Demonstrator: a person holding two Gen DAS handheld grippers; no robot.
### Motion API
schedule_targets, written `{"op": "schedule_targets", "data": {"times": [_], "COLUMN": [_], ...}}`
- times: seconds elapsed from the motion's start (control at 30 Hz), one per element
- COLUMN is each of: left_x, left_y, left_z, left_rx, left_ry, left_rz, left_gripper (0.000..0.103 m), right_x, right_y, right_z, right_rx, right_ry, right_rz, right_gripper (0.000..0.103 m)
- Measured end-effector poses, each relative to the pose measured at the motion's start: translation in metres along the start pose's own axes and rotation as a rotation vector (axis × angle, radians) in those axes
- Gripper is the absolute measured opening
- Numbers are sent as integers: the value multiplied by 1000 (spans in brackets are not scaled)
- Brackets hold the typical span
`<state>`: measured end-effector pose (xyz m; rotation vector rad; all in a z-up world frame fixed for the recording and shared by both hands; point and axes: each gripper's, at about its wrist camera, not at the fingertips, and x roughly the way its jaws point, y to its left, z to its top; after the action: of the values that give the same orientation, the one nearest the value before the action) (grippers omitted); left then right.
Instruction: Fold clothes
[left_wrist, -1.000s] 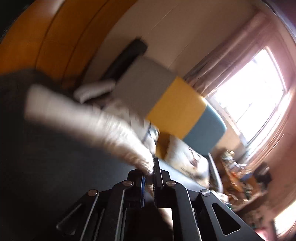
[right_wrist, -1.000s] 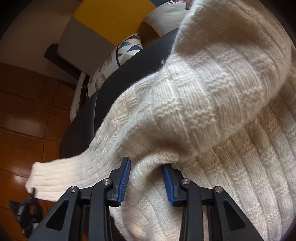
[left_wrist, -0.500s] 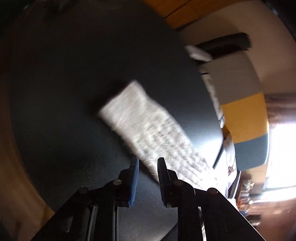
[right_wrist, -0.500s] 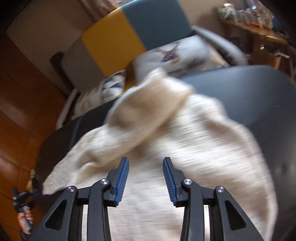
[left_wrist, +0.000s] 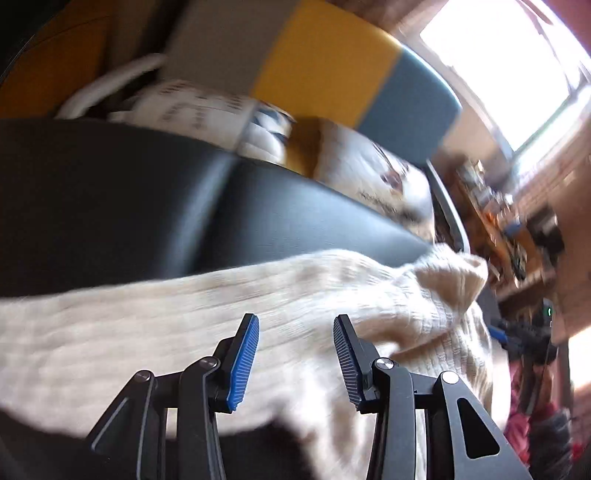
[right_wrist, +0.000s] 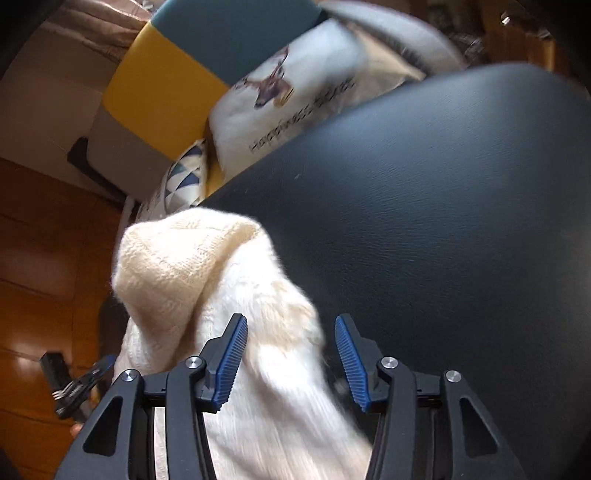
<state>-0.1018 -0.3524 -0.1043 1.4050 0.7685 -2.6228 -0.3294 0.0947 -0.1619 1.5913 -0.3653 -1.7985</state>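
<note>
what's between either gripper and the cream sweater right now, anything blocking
Nothing visible. The cream sweater lies on the dark padded surface, directly ahead of the left gripper, jaws apart, just been opening. The right gripper, also just been opening, has knit between its pads without pinching it.

Left gripper just opening, nothing pinched, above cream knit sweater on black table

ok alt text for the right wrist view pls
The right gripper, jaws apart and just opening, hangs over the edge of a cream knit sweater bunched on a black padded surface. Behind are printed cushions and a yellow-and-teal sofa back.
</note>
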Motion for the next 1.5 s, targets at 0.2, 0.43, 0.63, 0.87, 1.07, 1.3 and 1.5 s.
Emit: {"op": "schedule_targets", "data": {"times": [0.2, 0.43, 0.63, 0.87, 1.07, 1.3, 1.5], "left_x": [59, 70, 63, 48, 47, 46, 45], "left_y": [-36, -38, -22, -6, 1, 0, 2], "left_z": [11, 7, 2, -7, -4, -9, -13], "left_rx": [91, 148, 128, 137, 130, 123, 121], "left_ry": [91, 85, 78, 54, 32, 4, -5], "left_rz": [69, 184, 196, 196, 157, 159, 137], "left_gripper": [42, 42, 42, 42, 42, 43, 43], "right_x": [17, 5, 51, -20, -61, -2, 15], "right_y": [36, 177, 202, 190, 95, 30, 44], "right_z": [-9, -158, -261, -234, -153, -126, -138], "right_rx": [-134, -691, -872, -648, -86, 378, 398], "right_ry": [-43, -94, 9, -38, -26, -84, -224], "right_rz": [-98, -213, -303, -112, 149, 389, 280], "right_gripper": [24, 17, 29, 36, 57, 59, 37]}}
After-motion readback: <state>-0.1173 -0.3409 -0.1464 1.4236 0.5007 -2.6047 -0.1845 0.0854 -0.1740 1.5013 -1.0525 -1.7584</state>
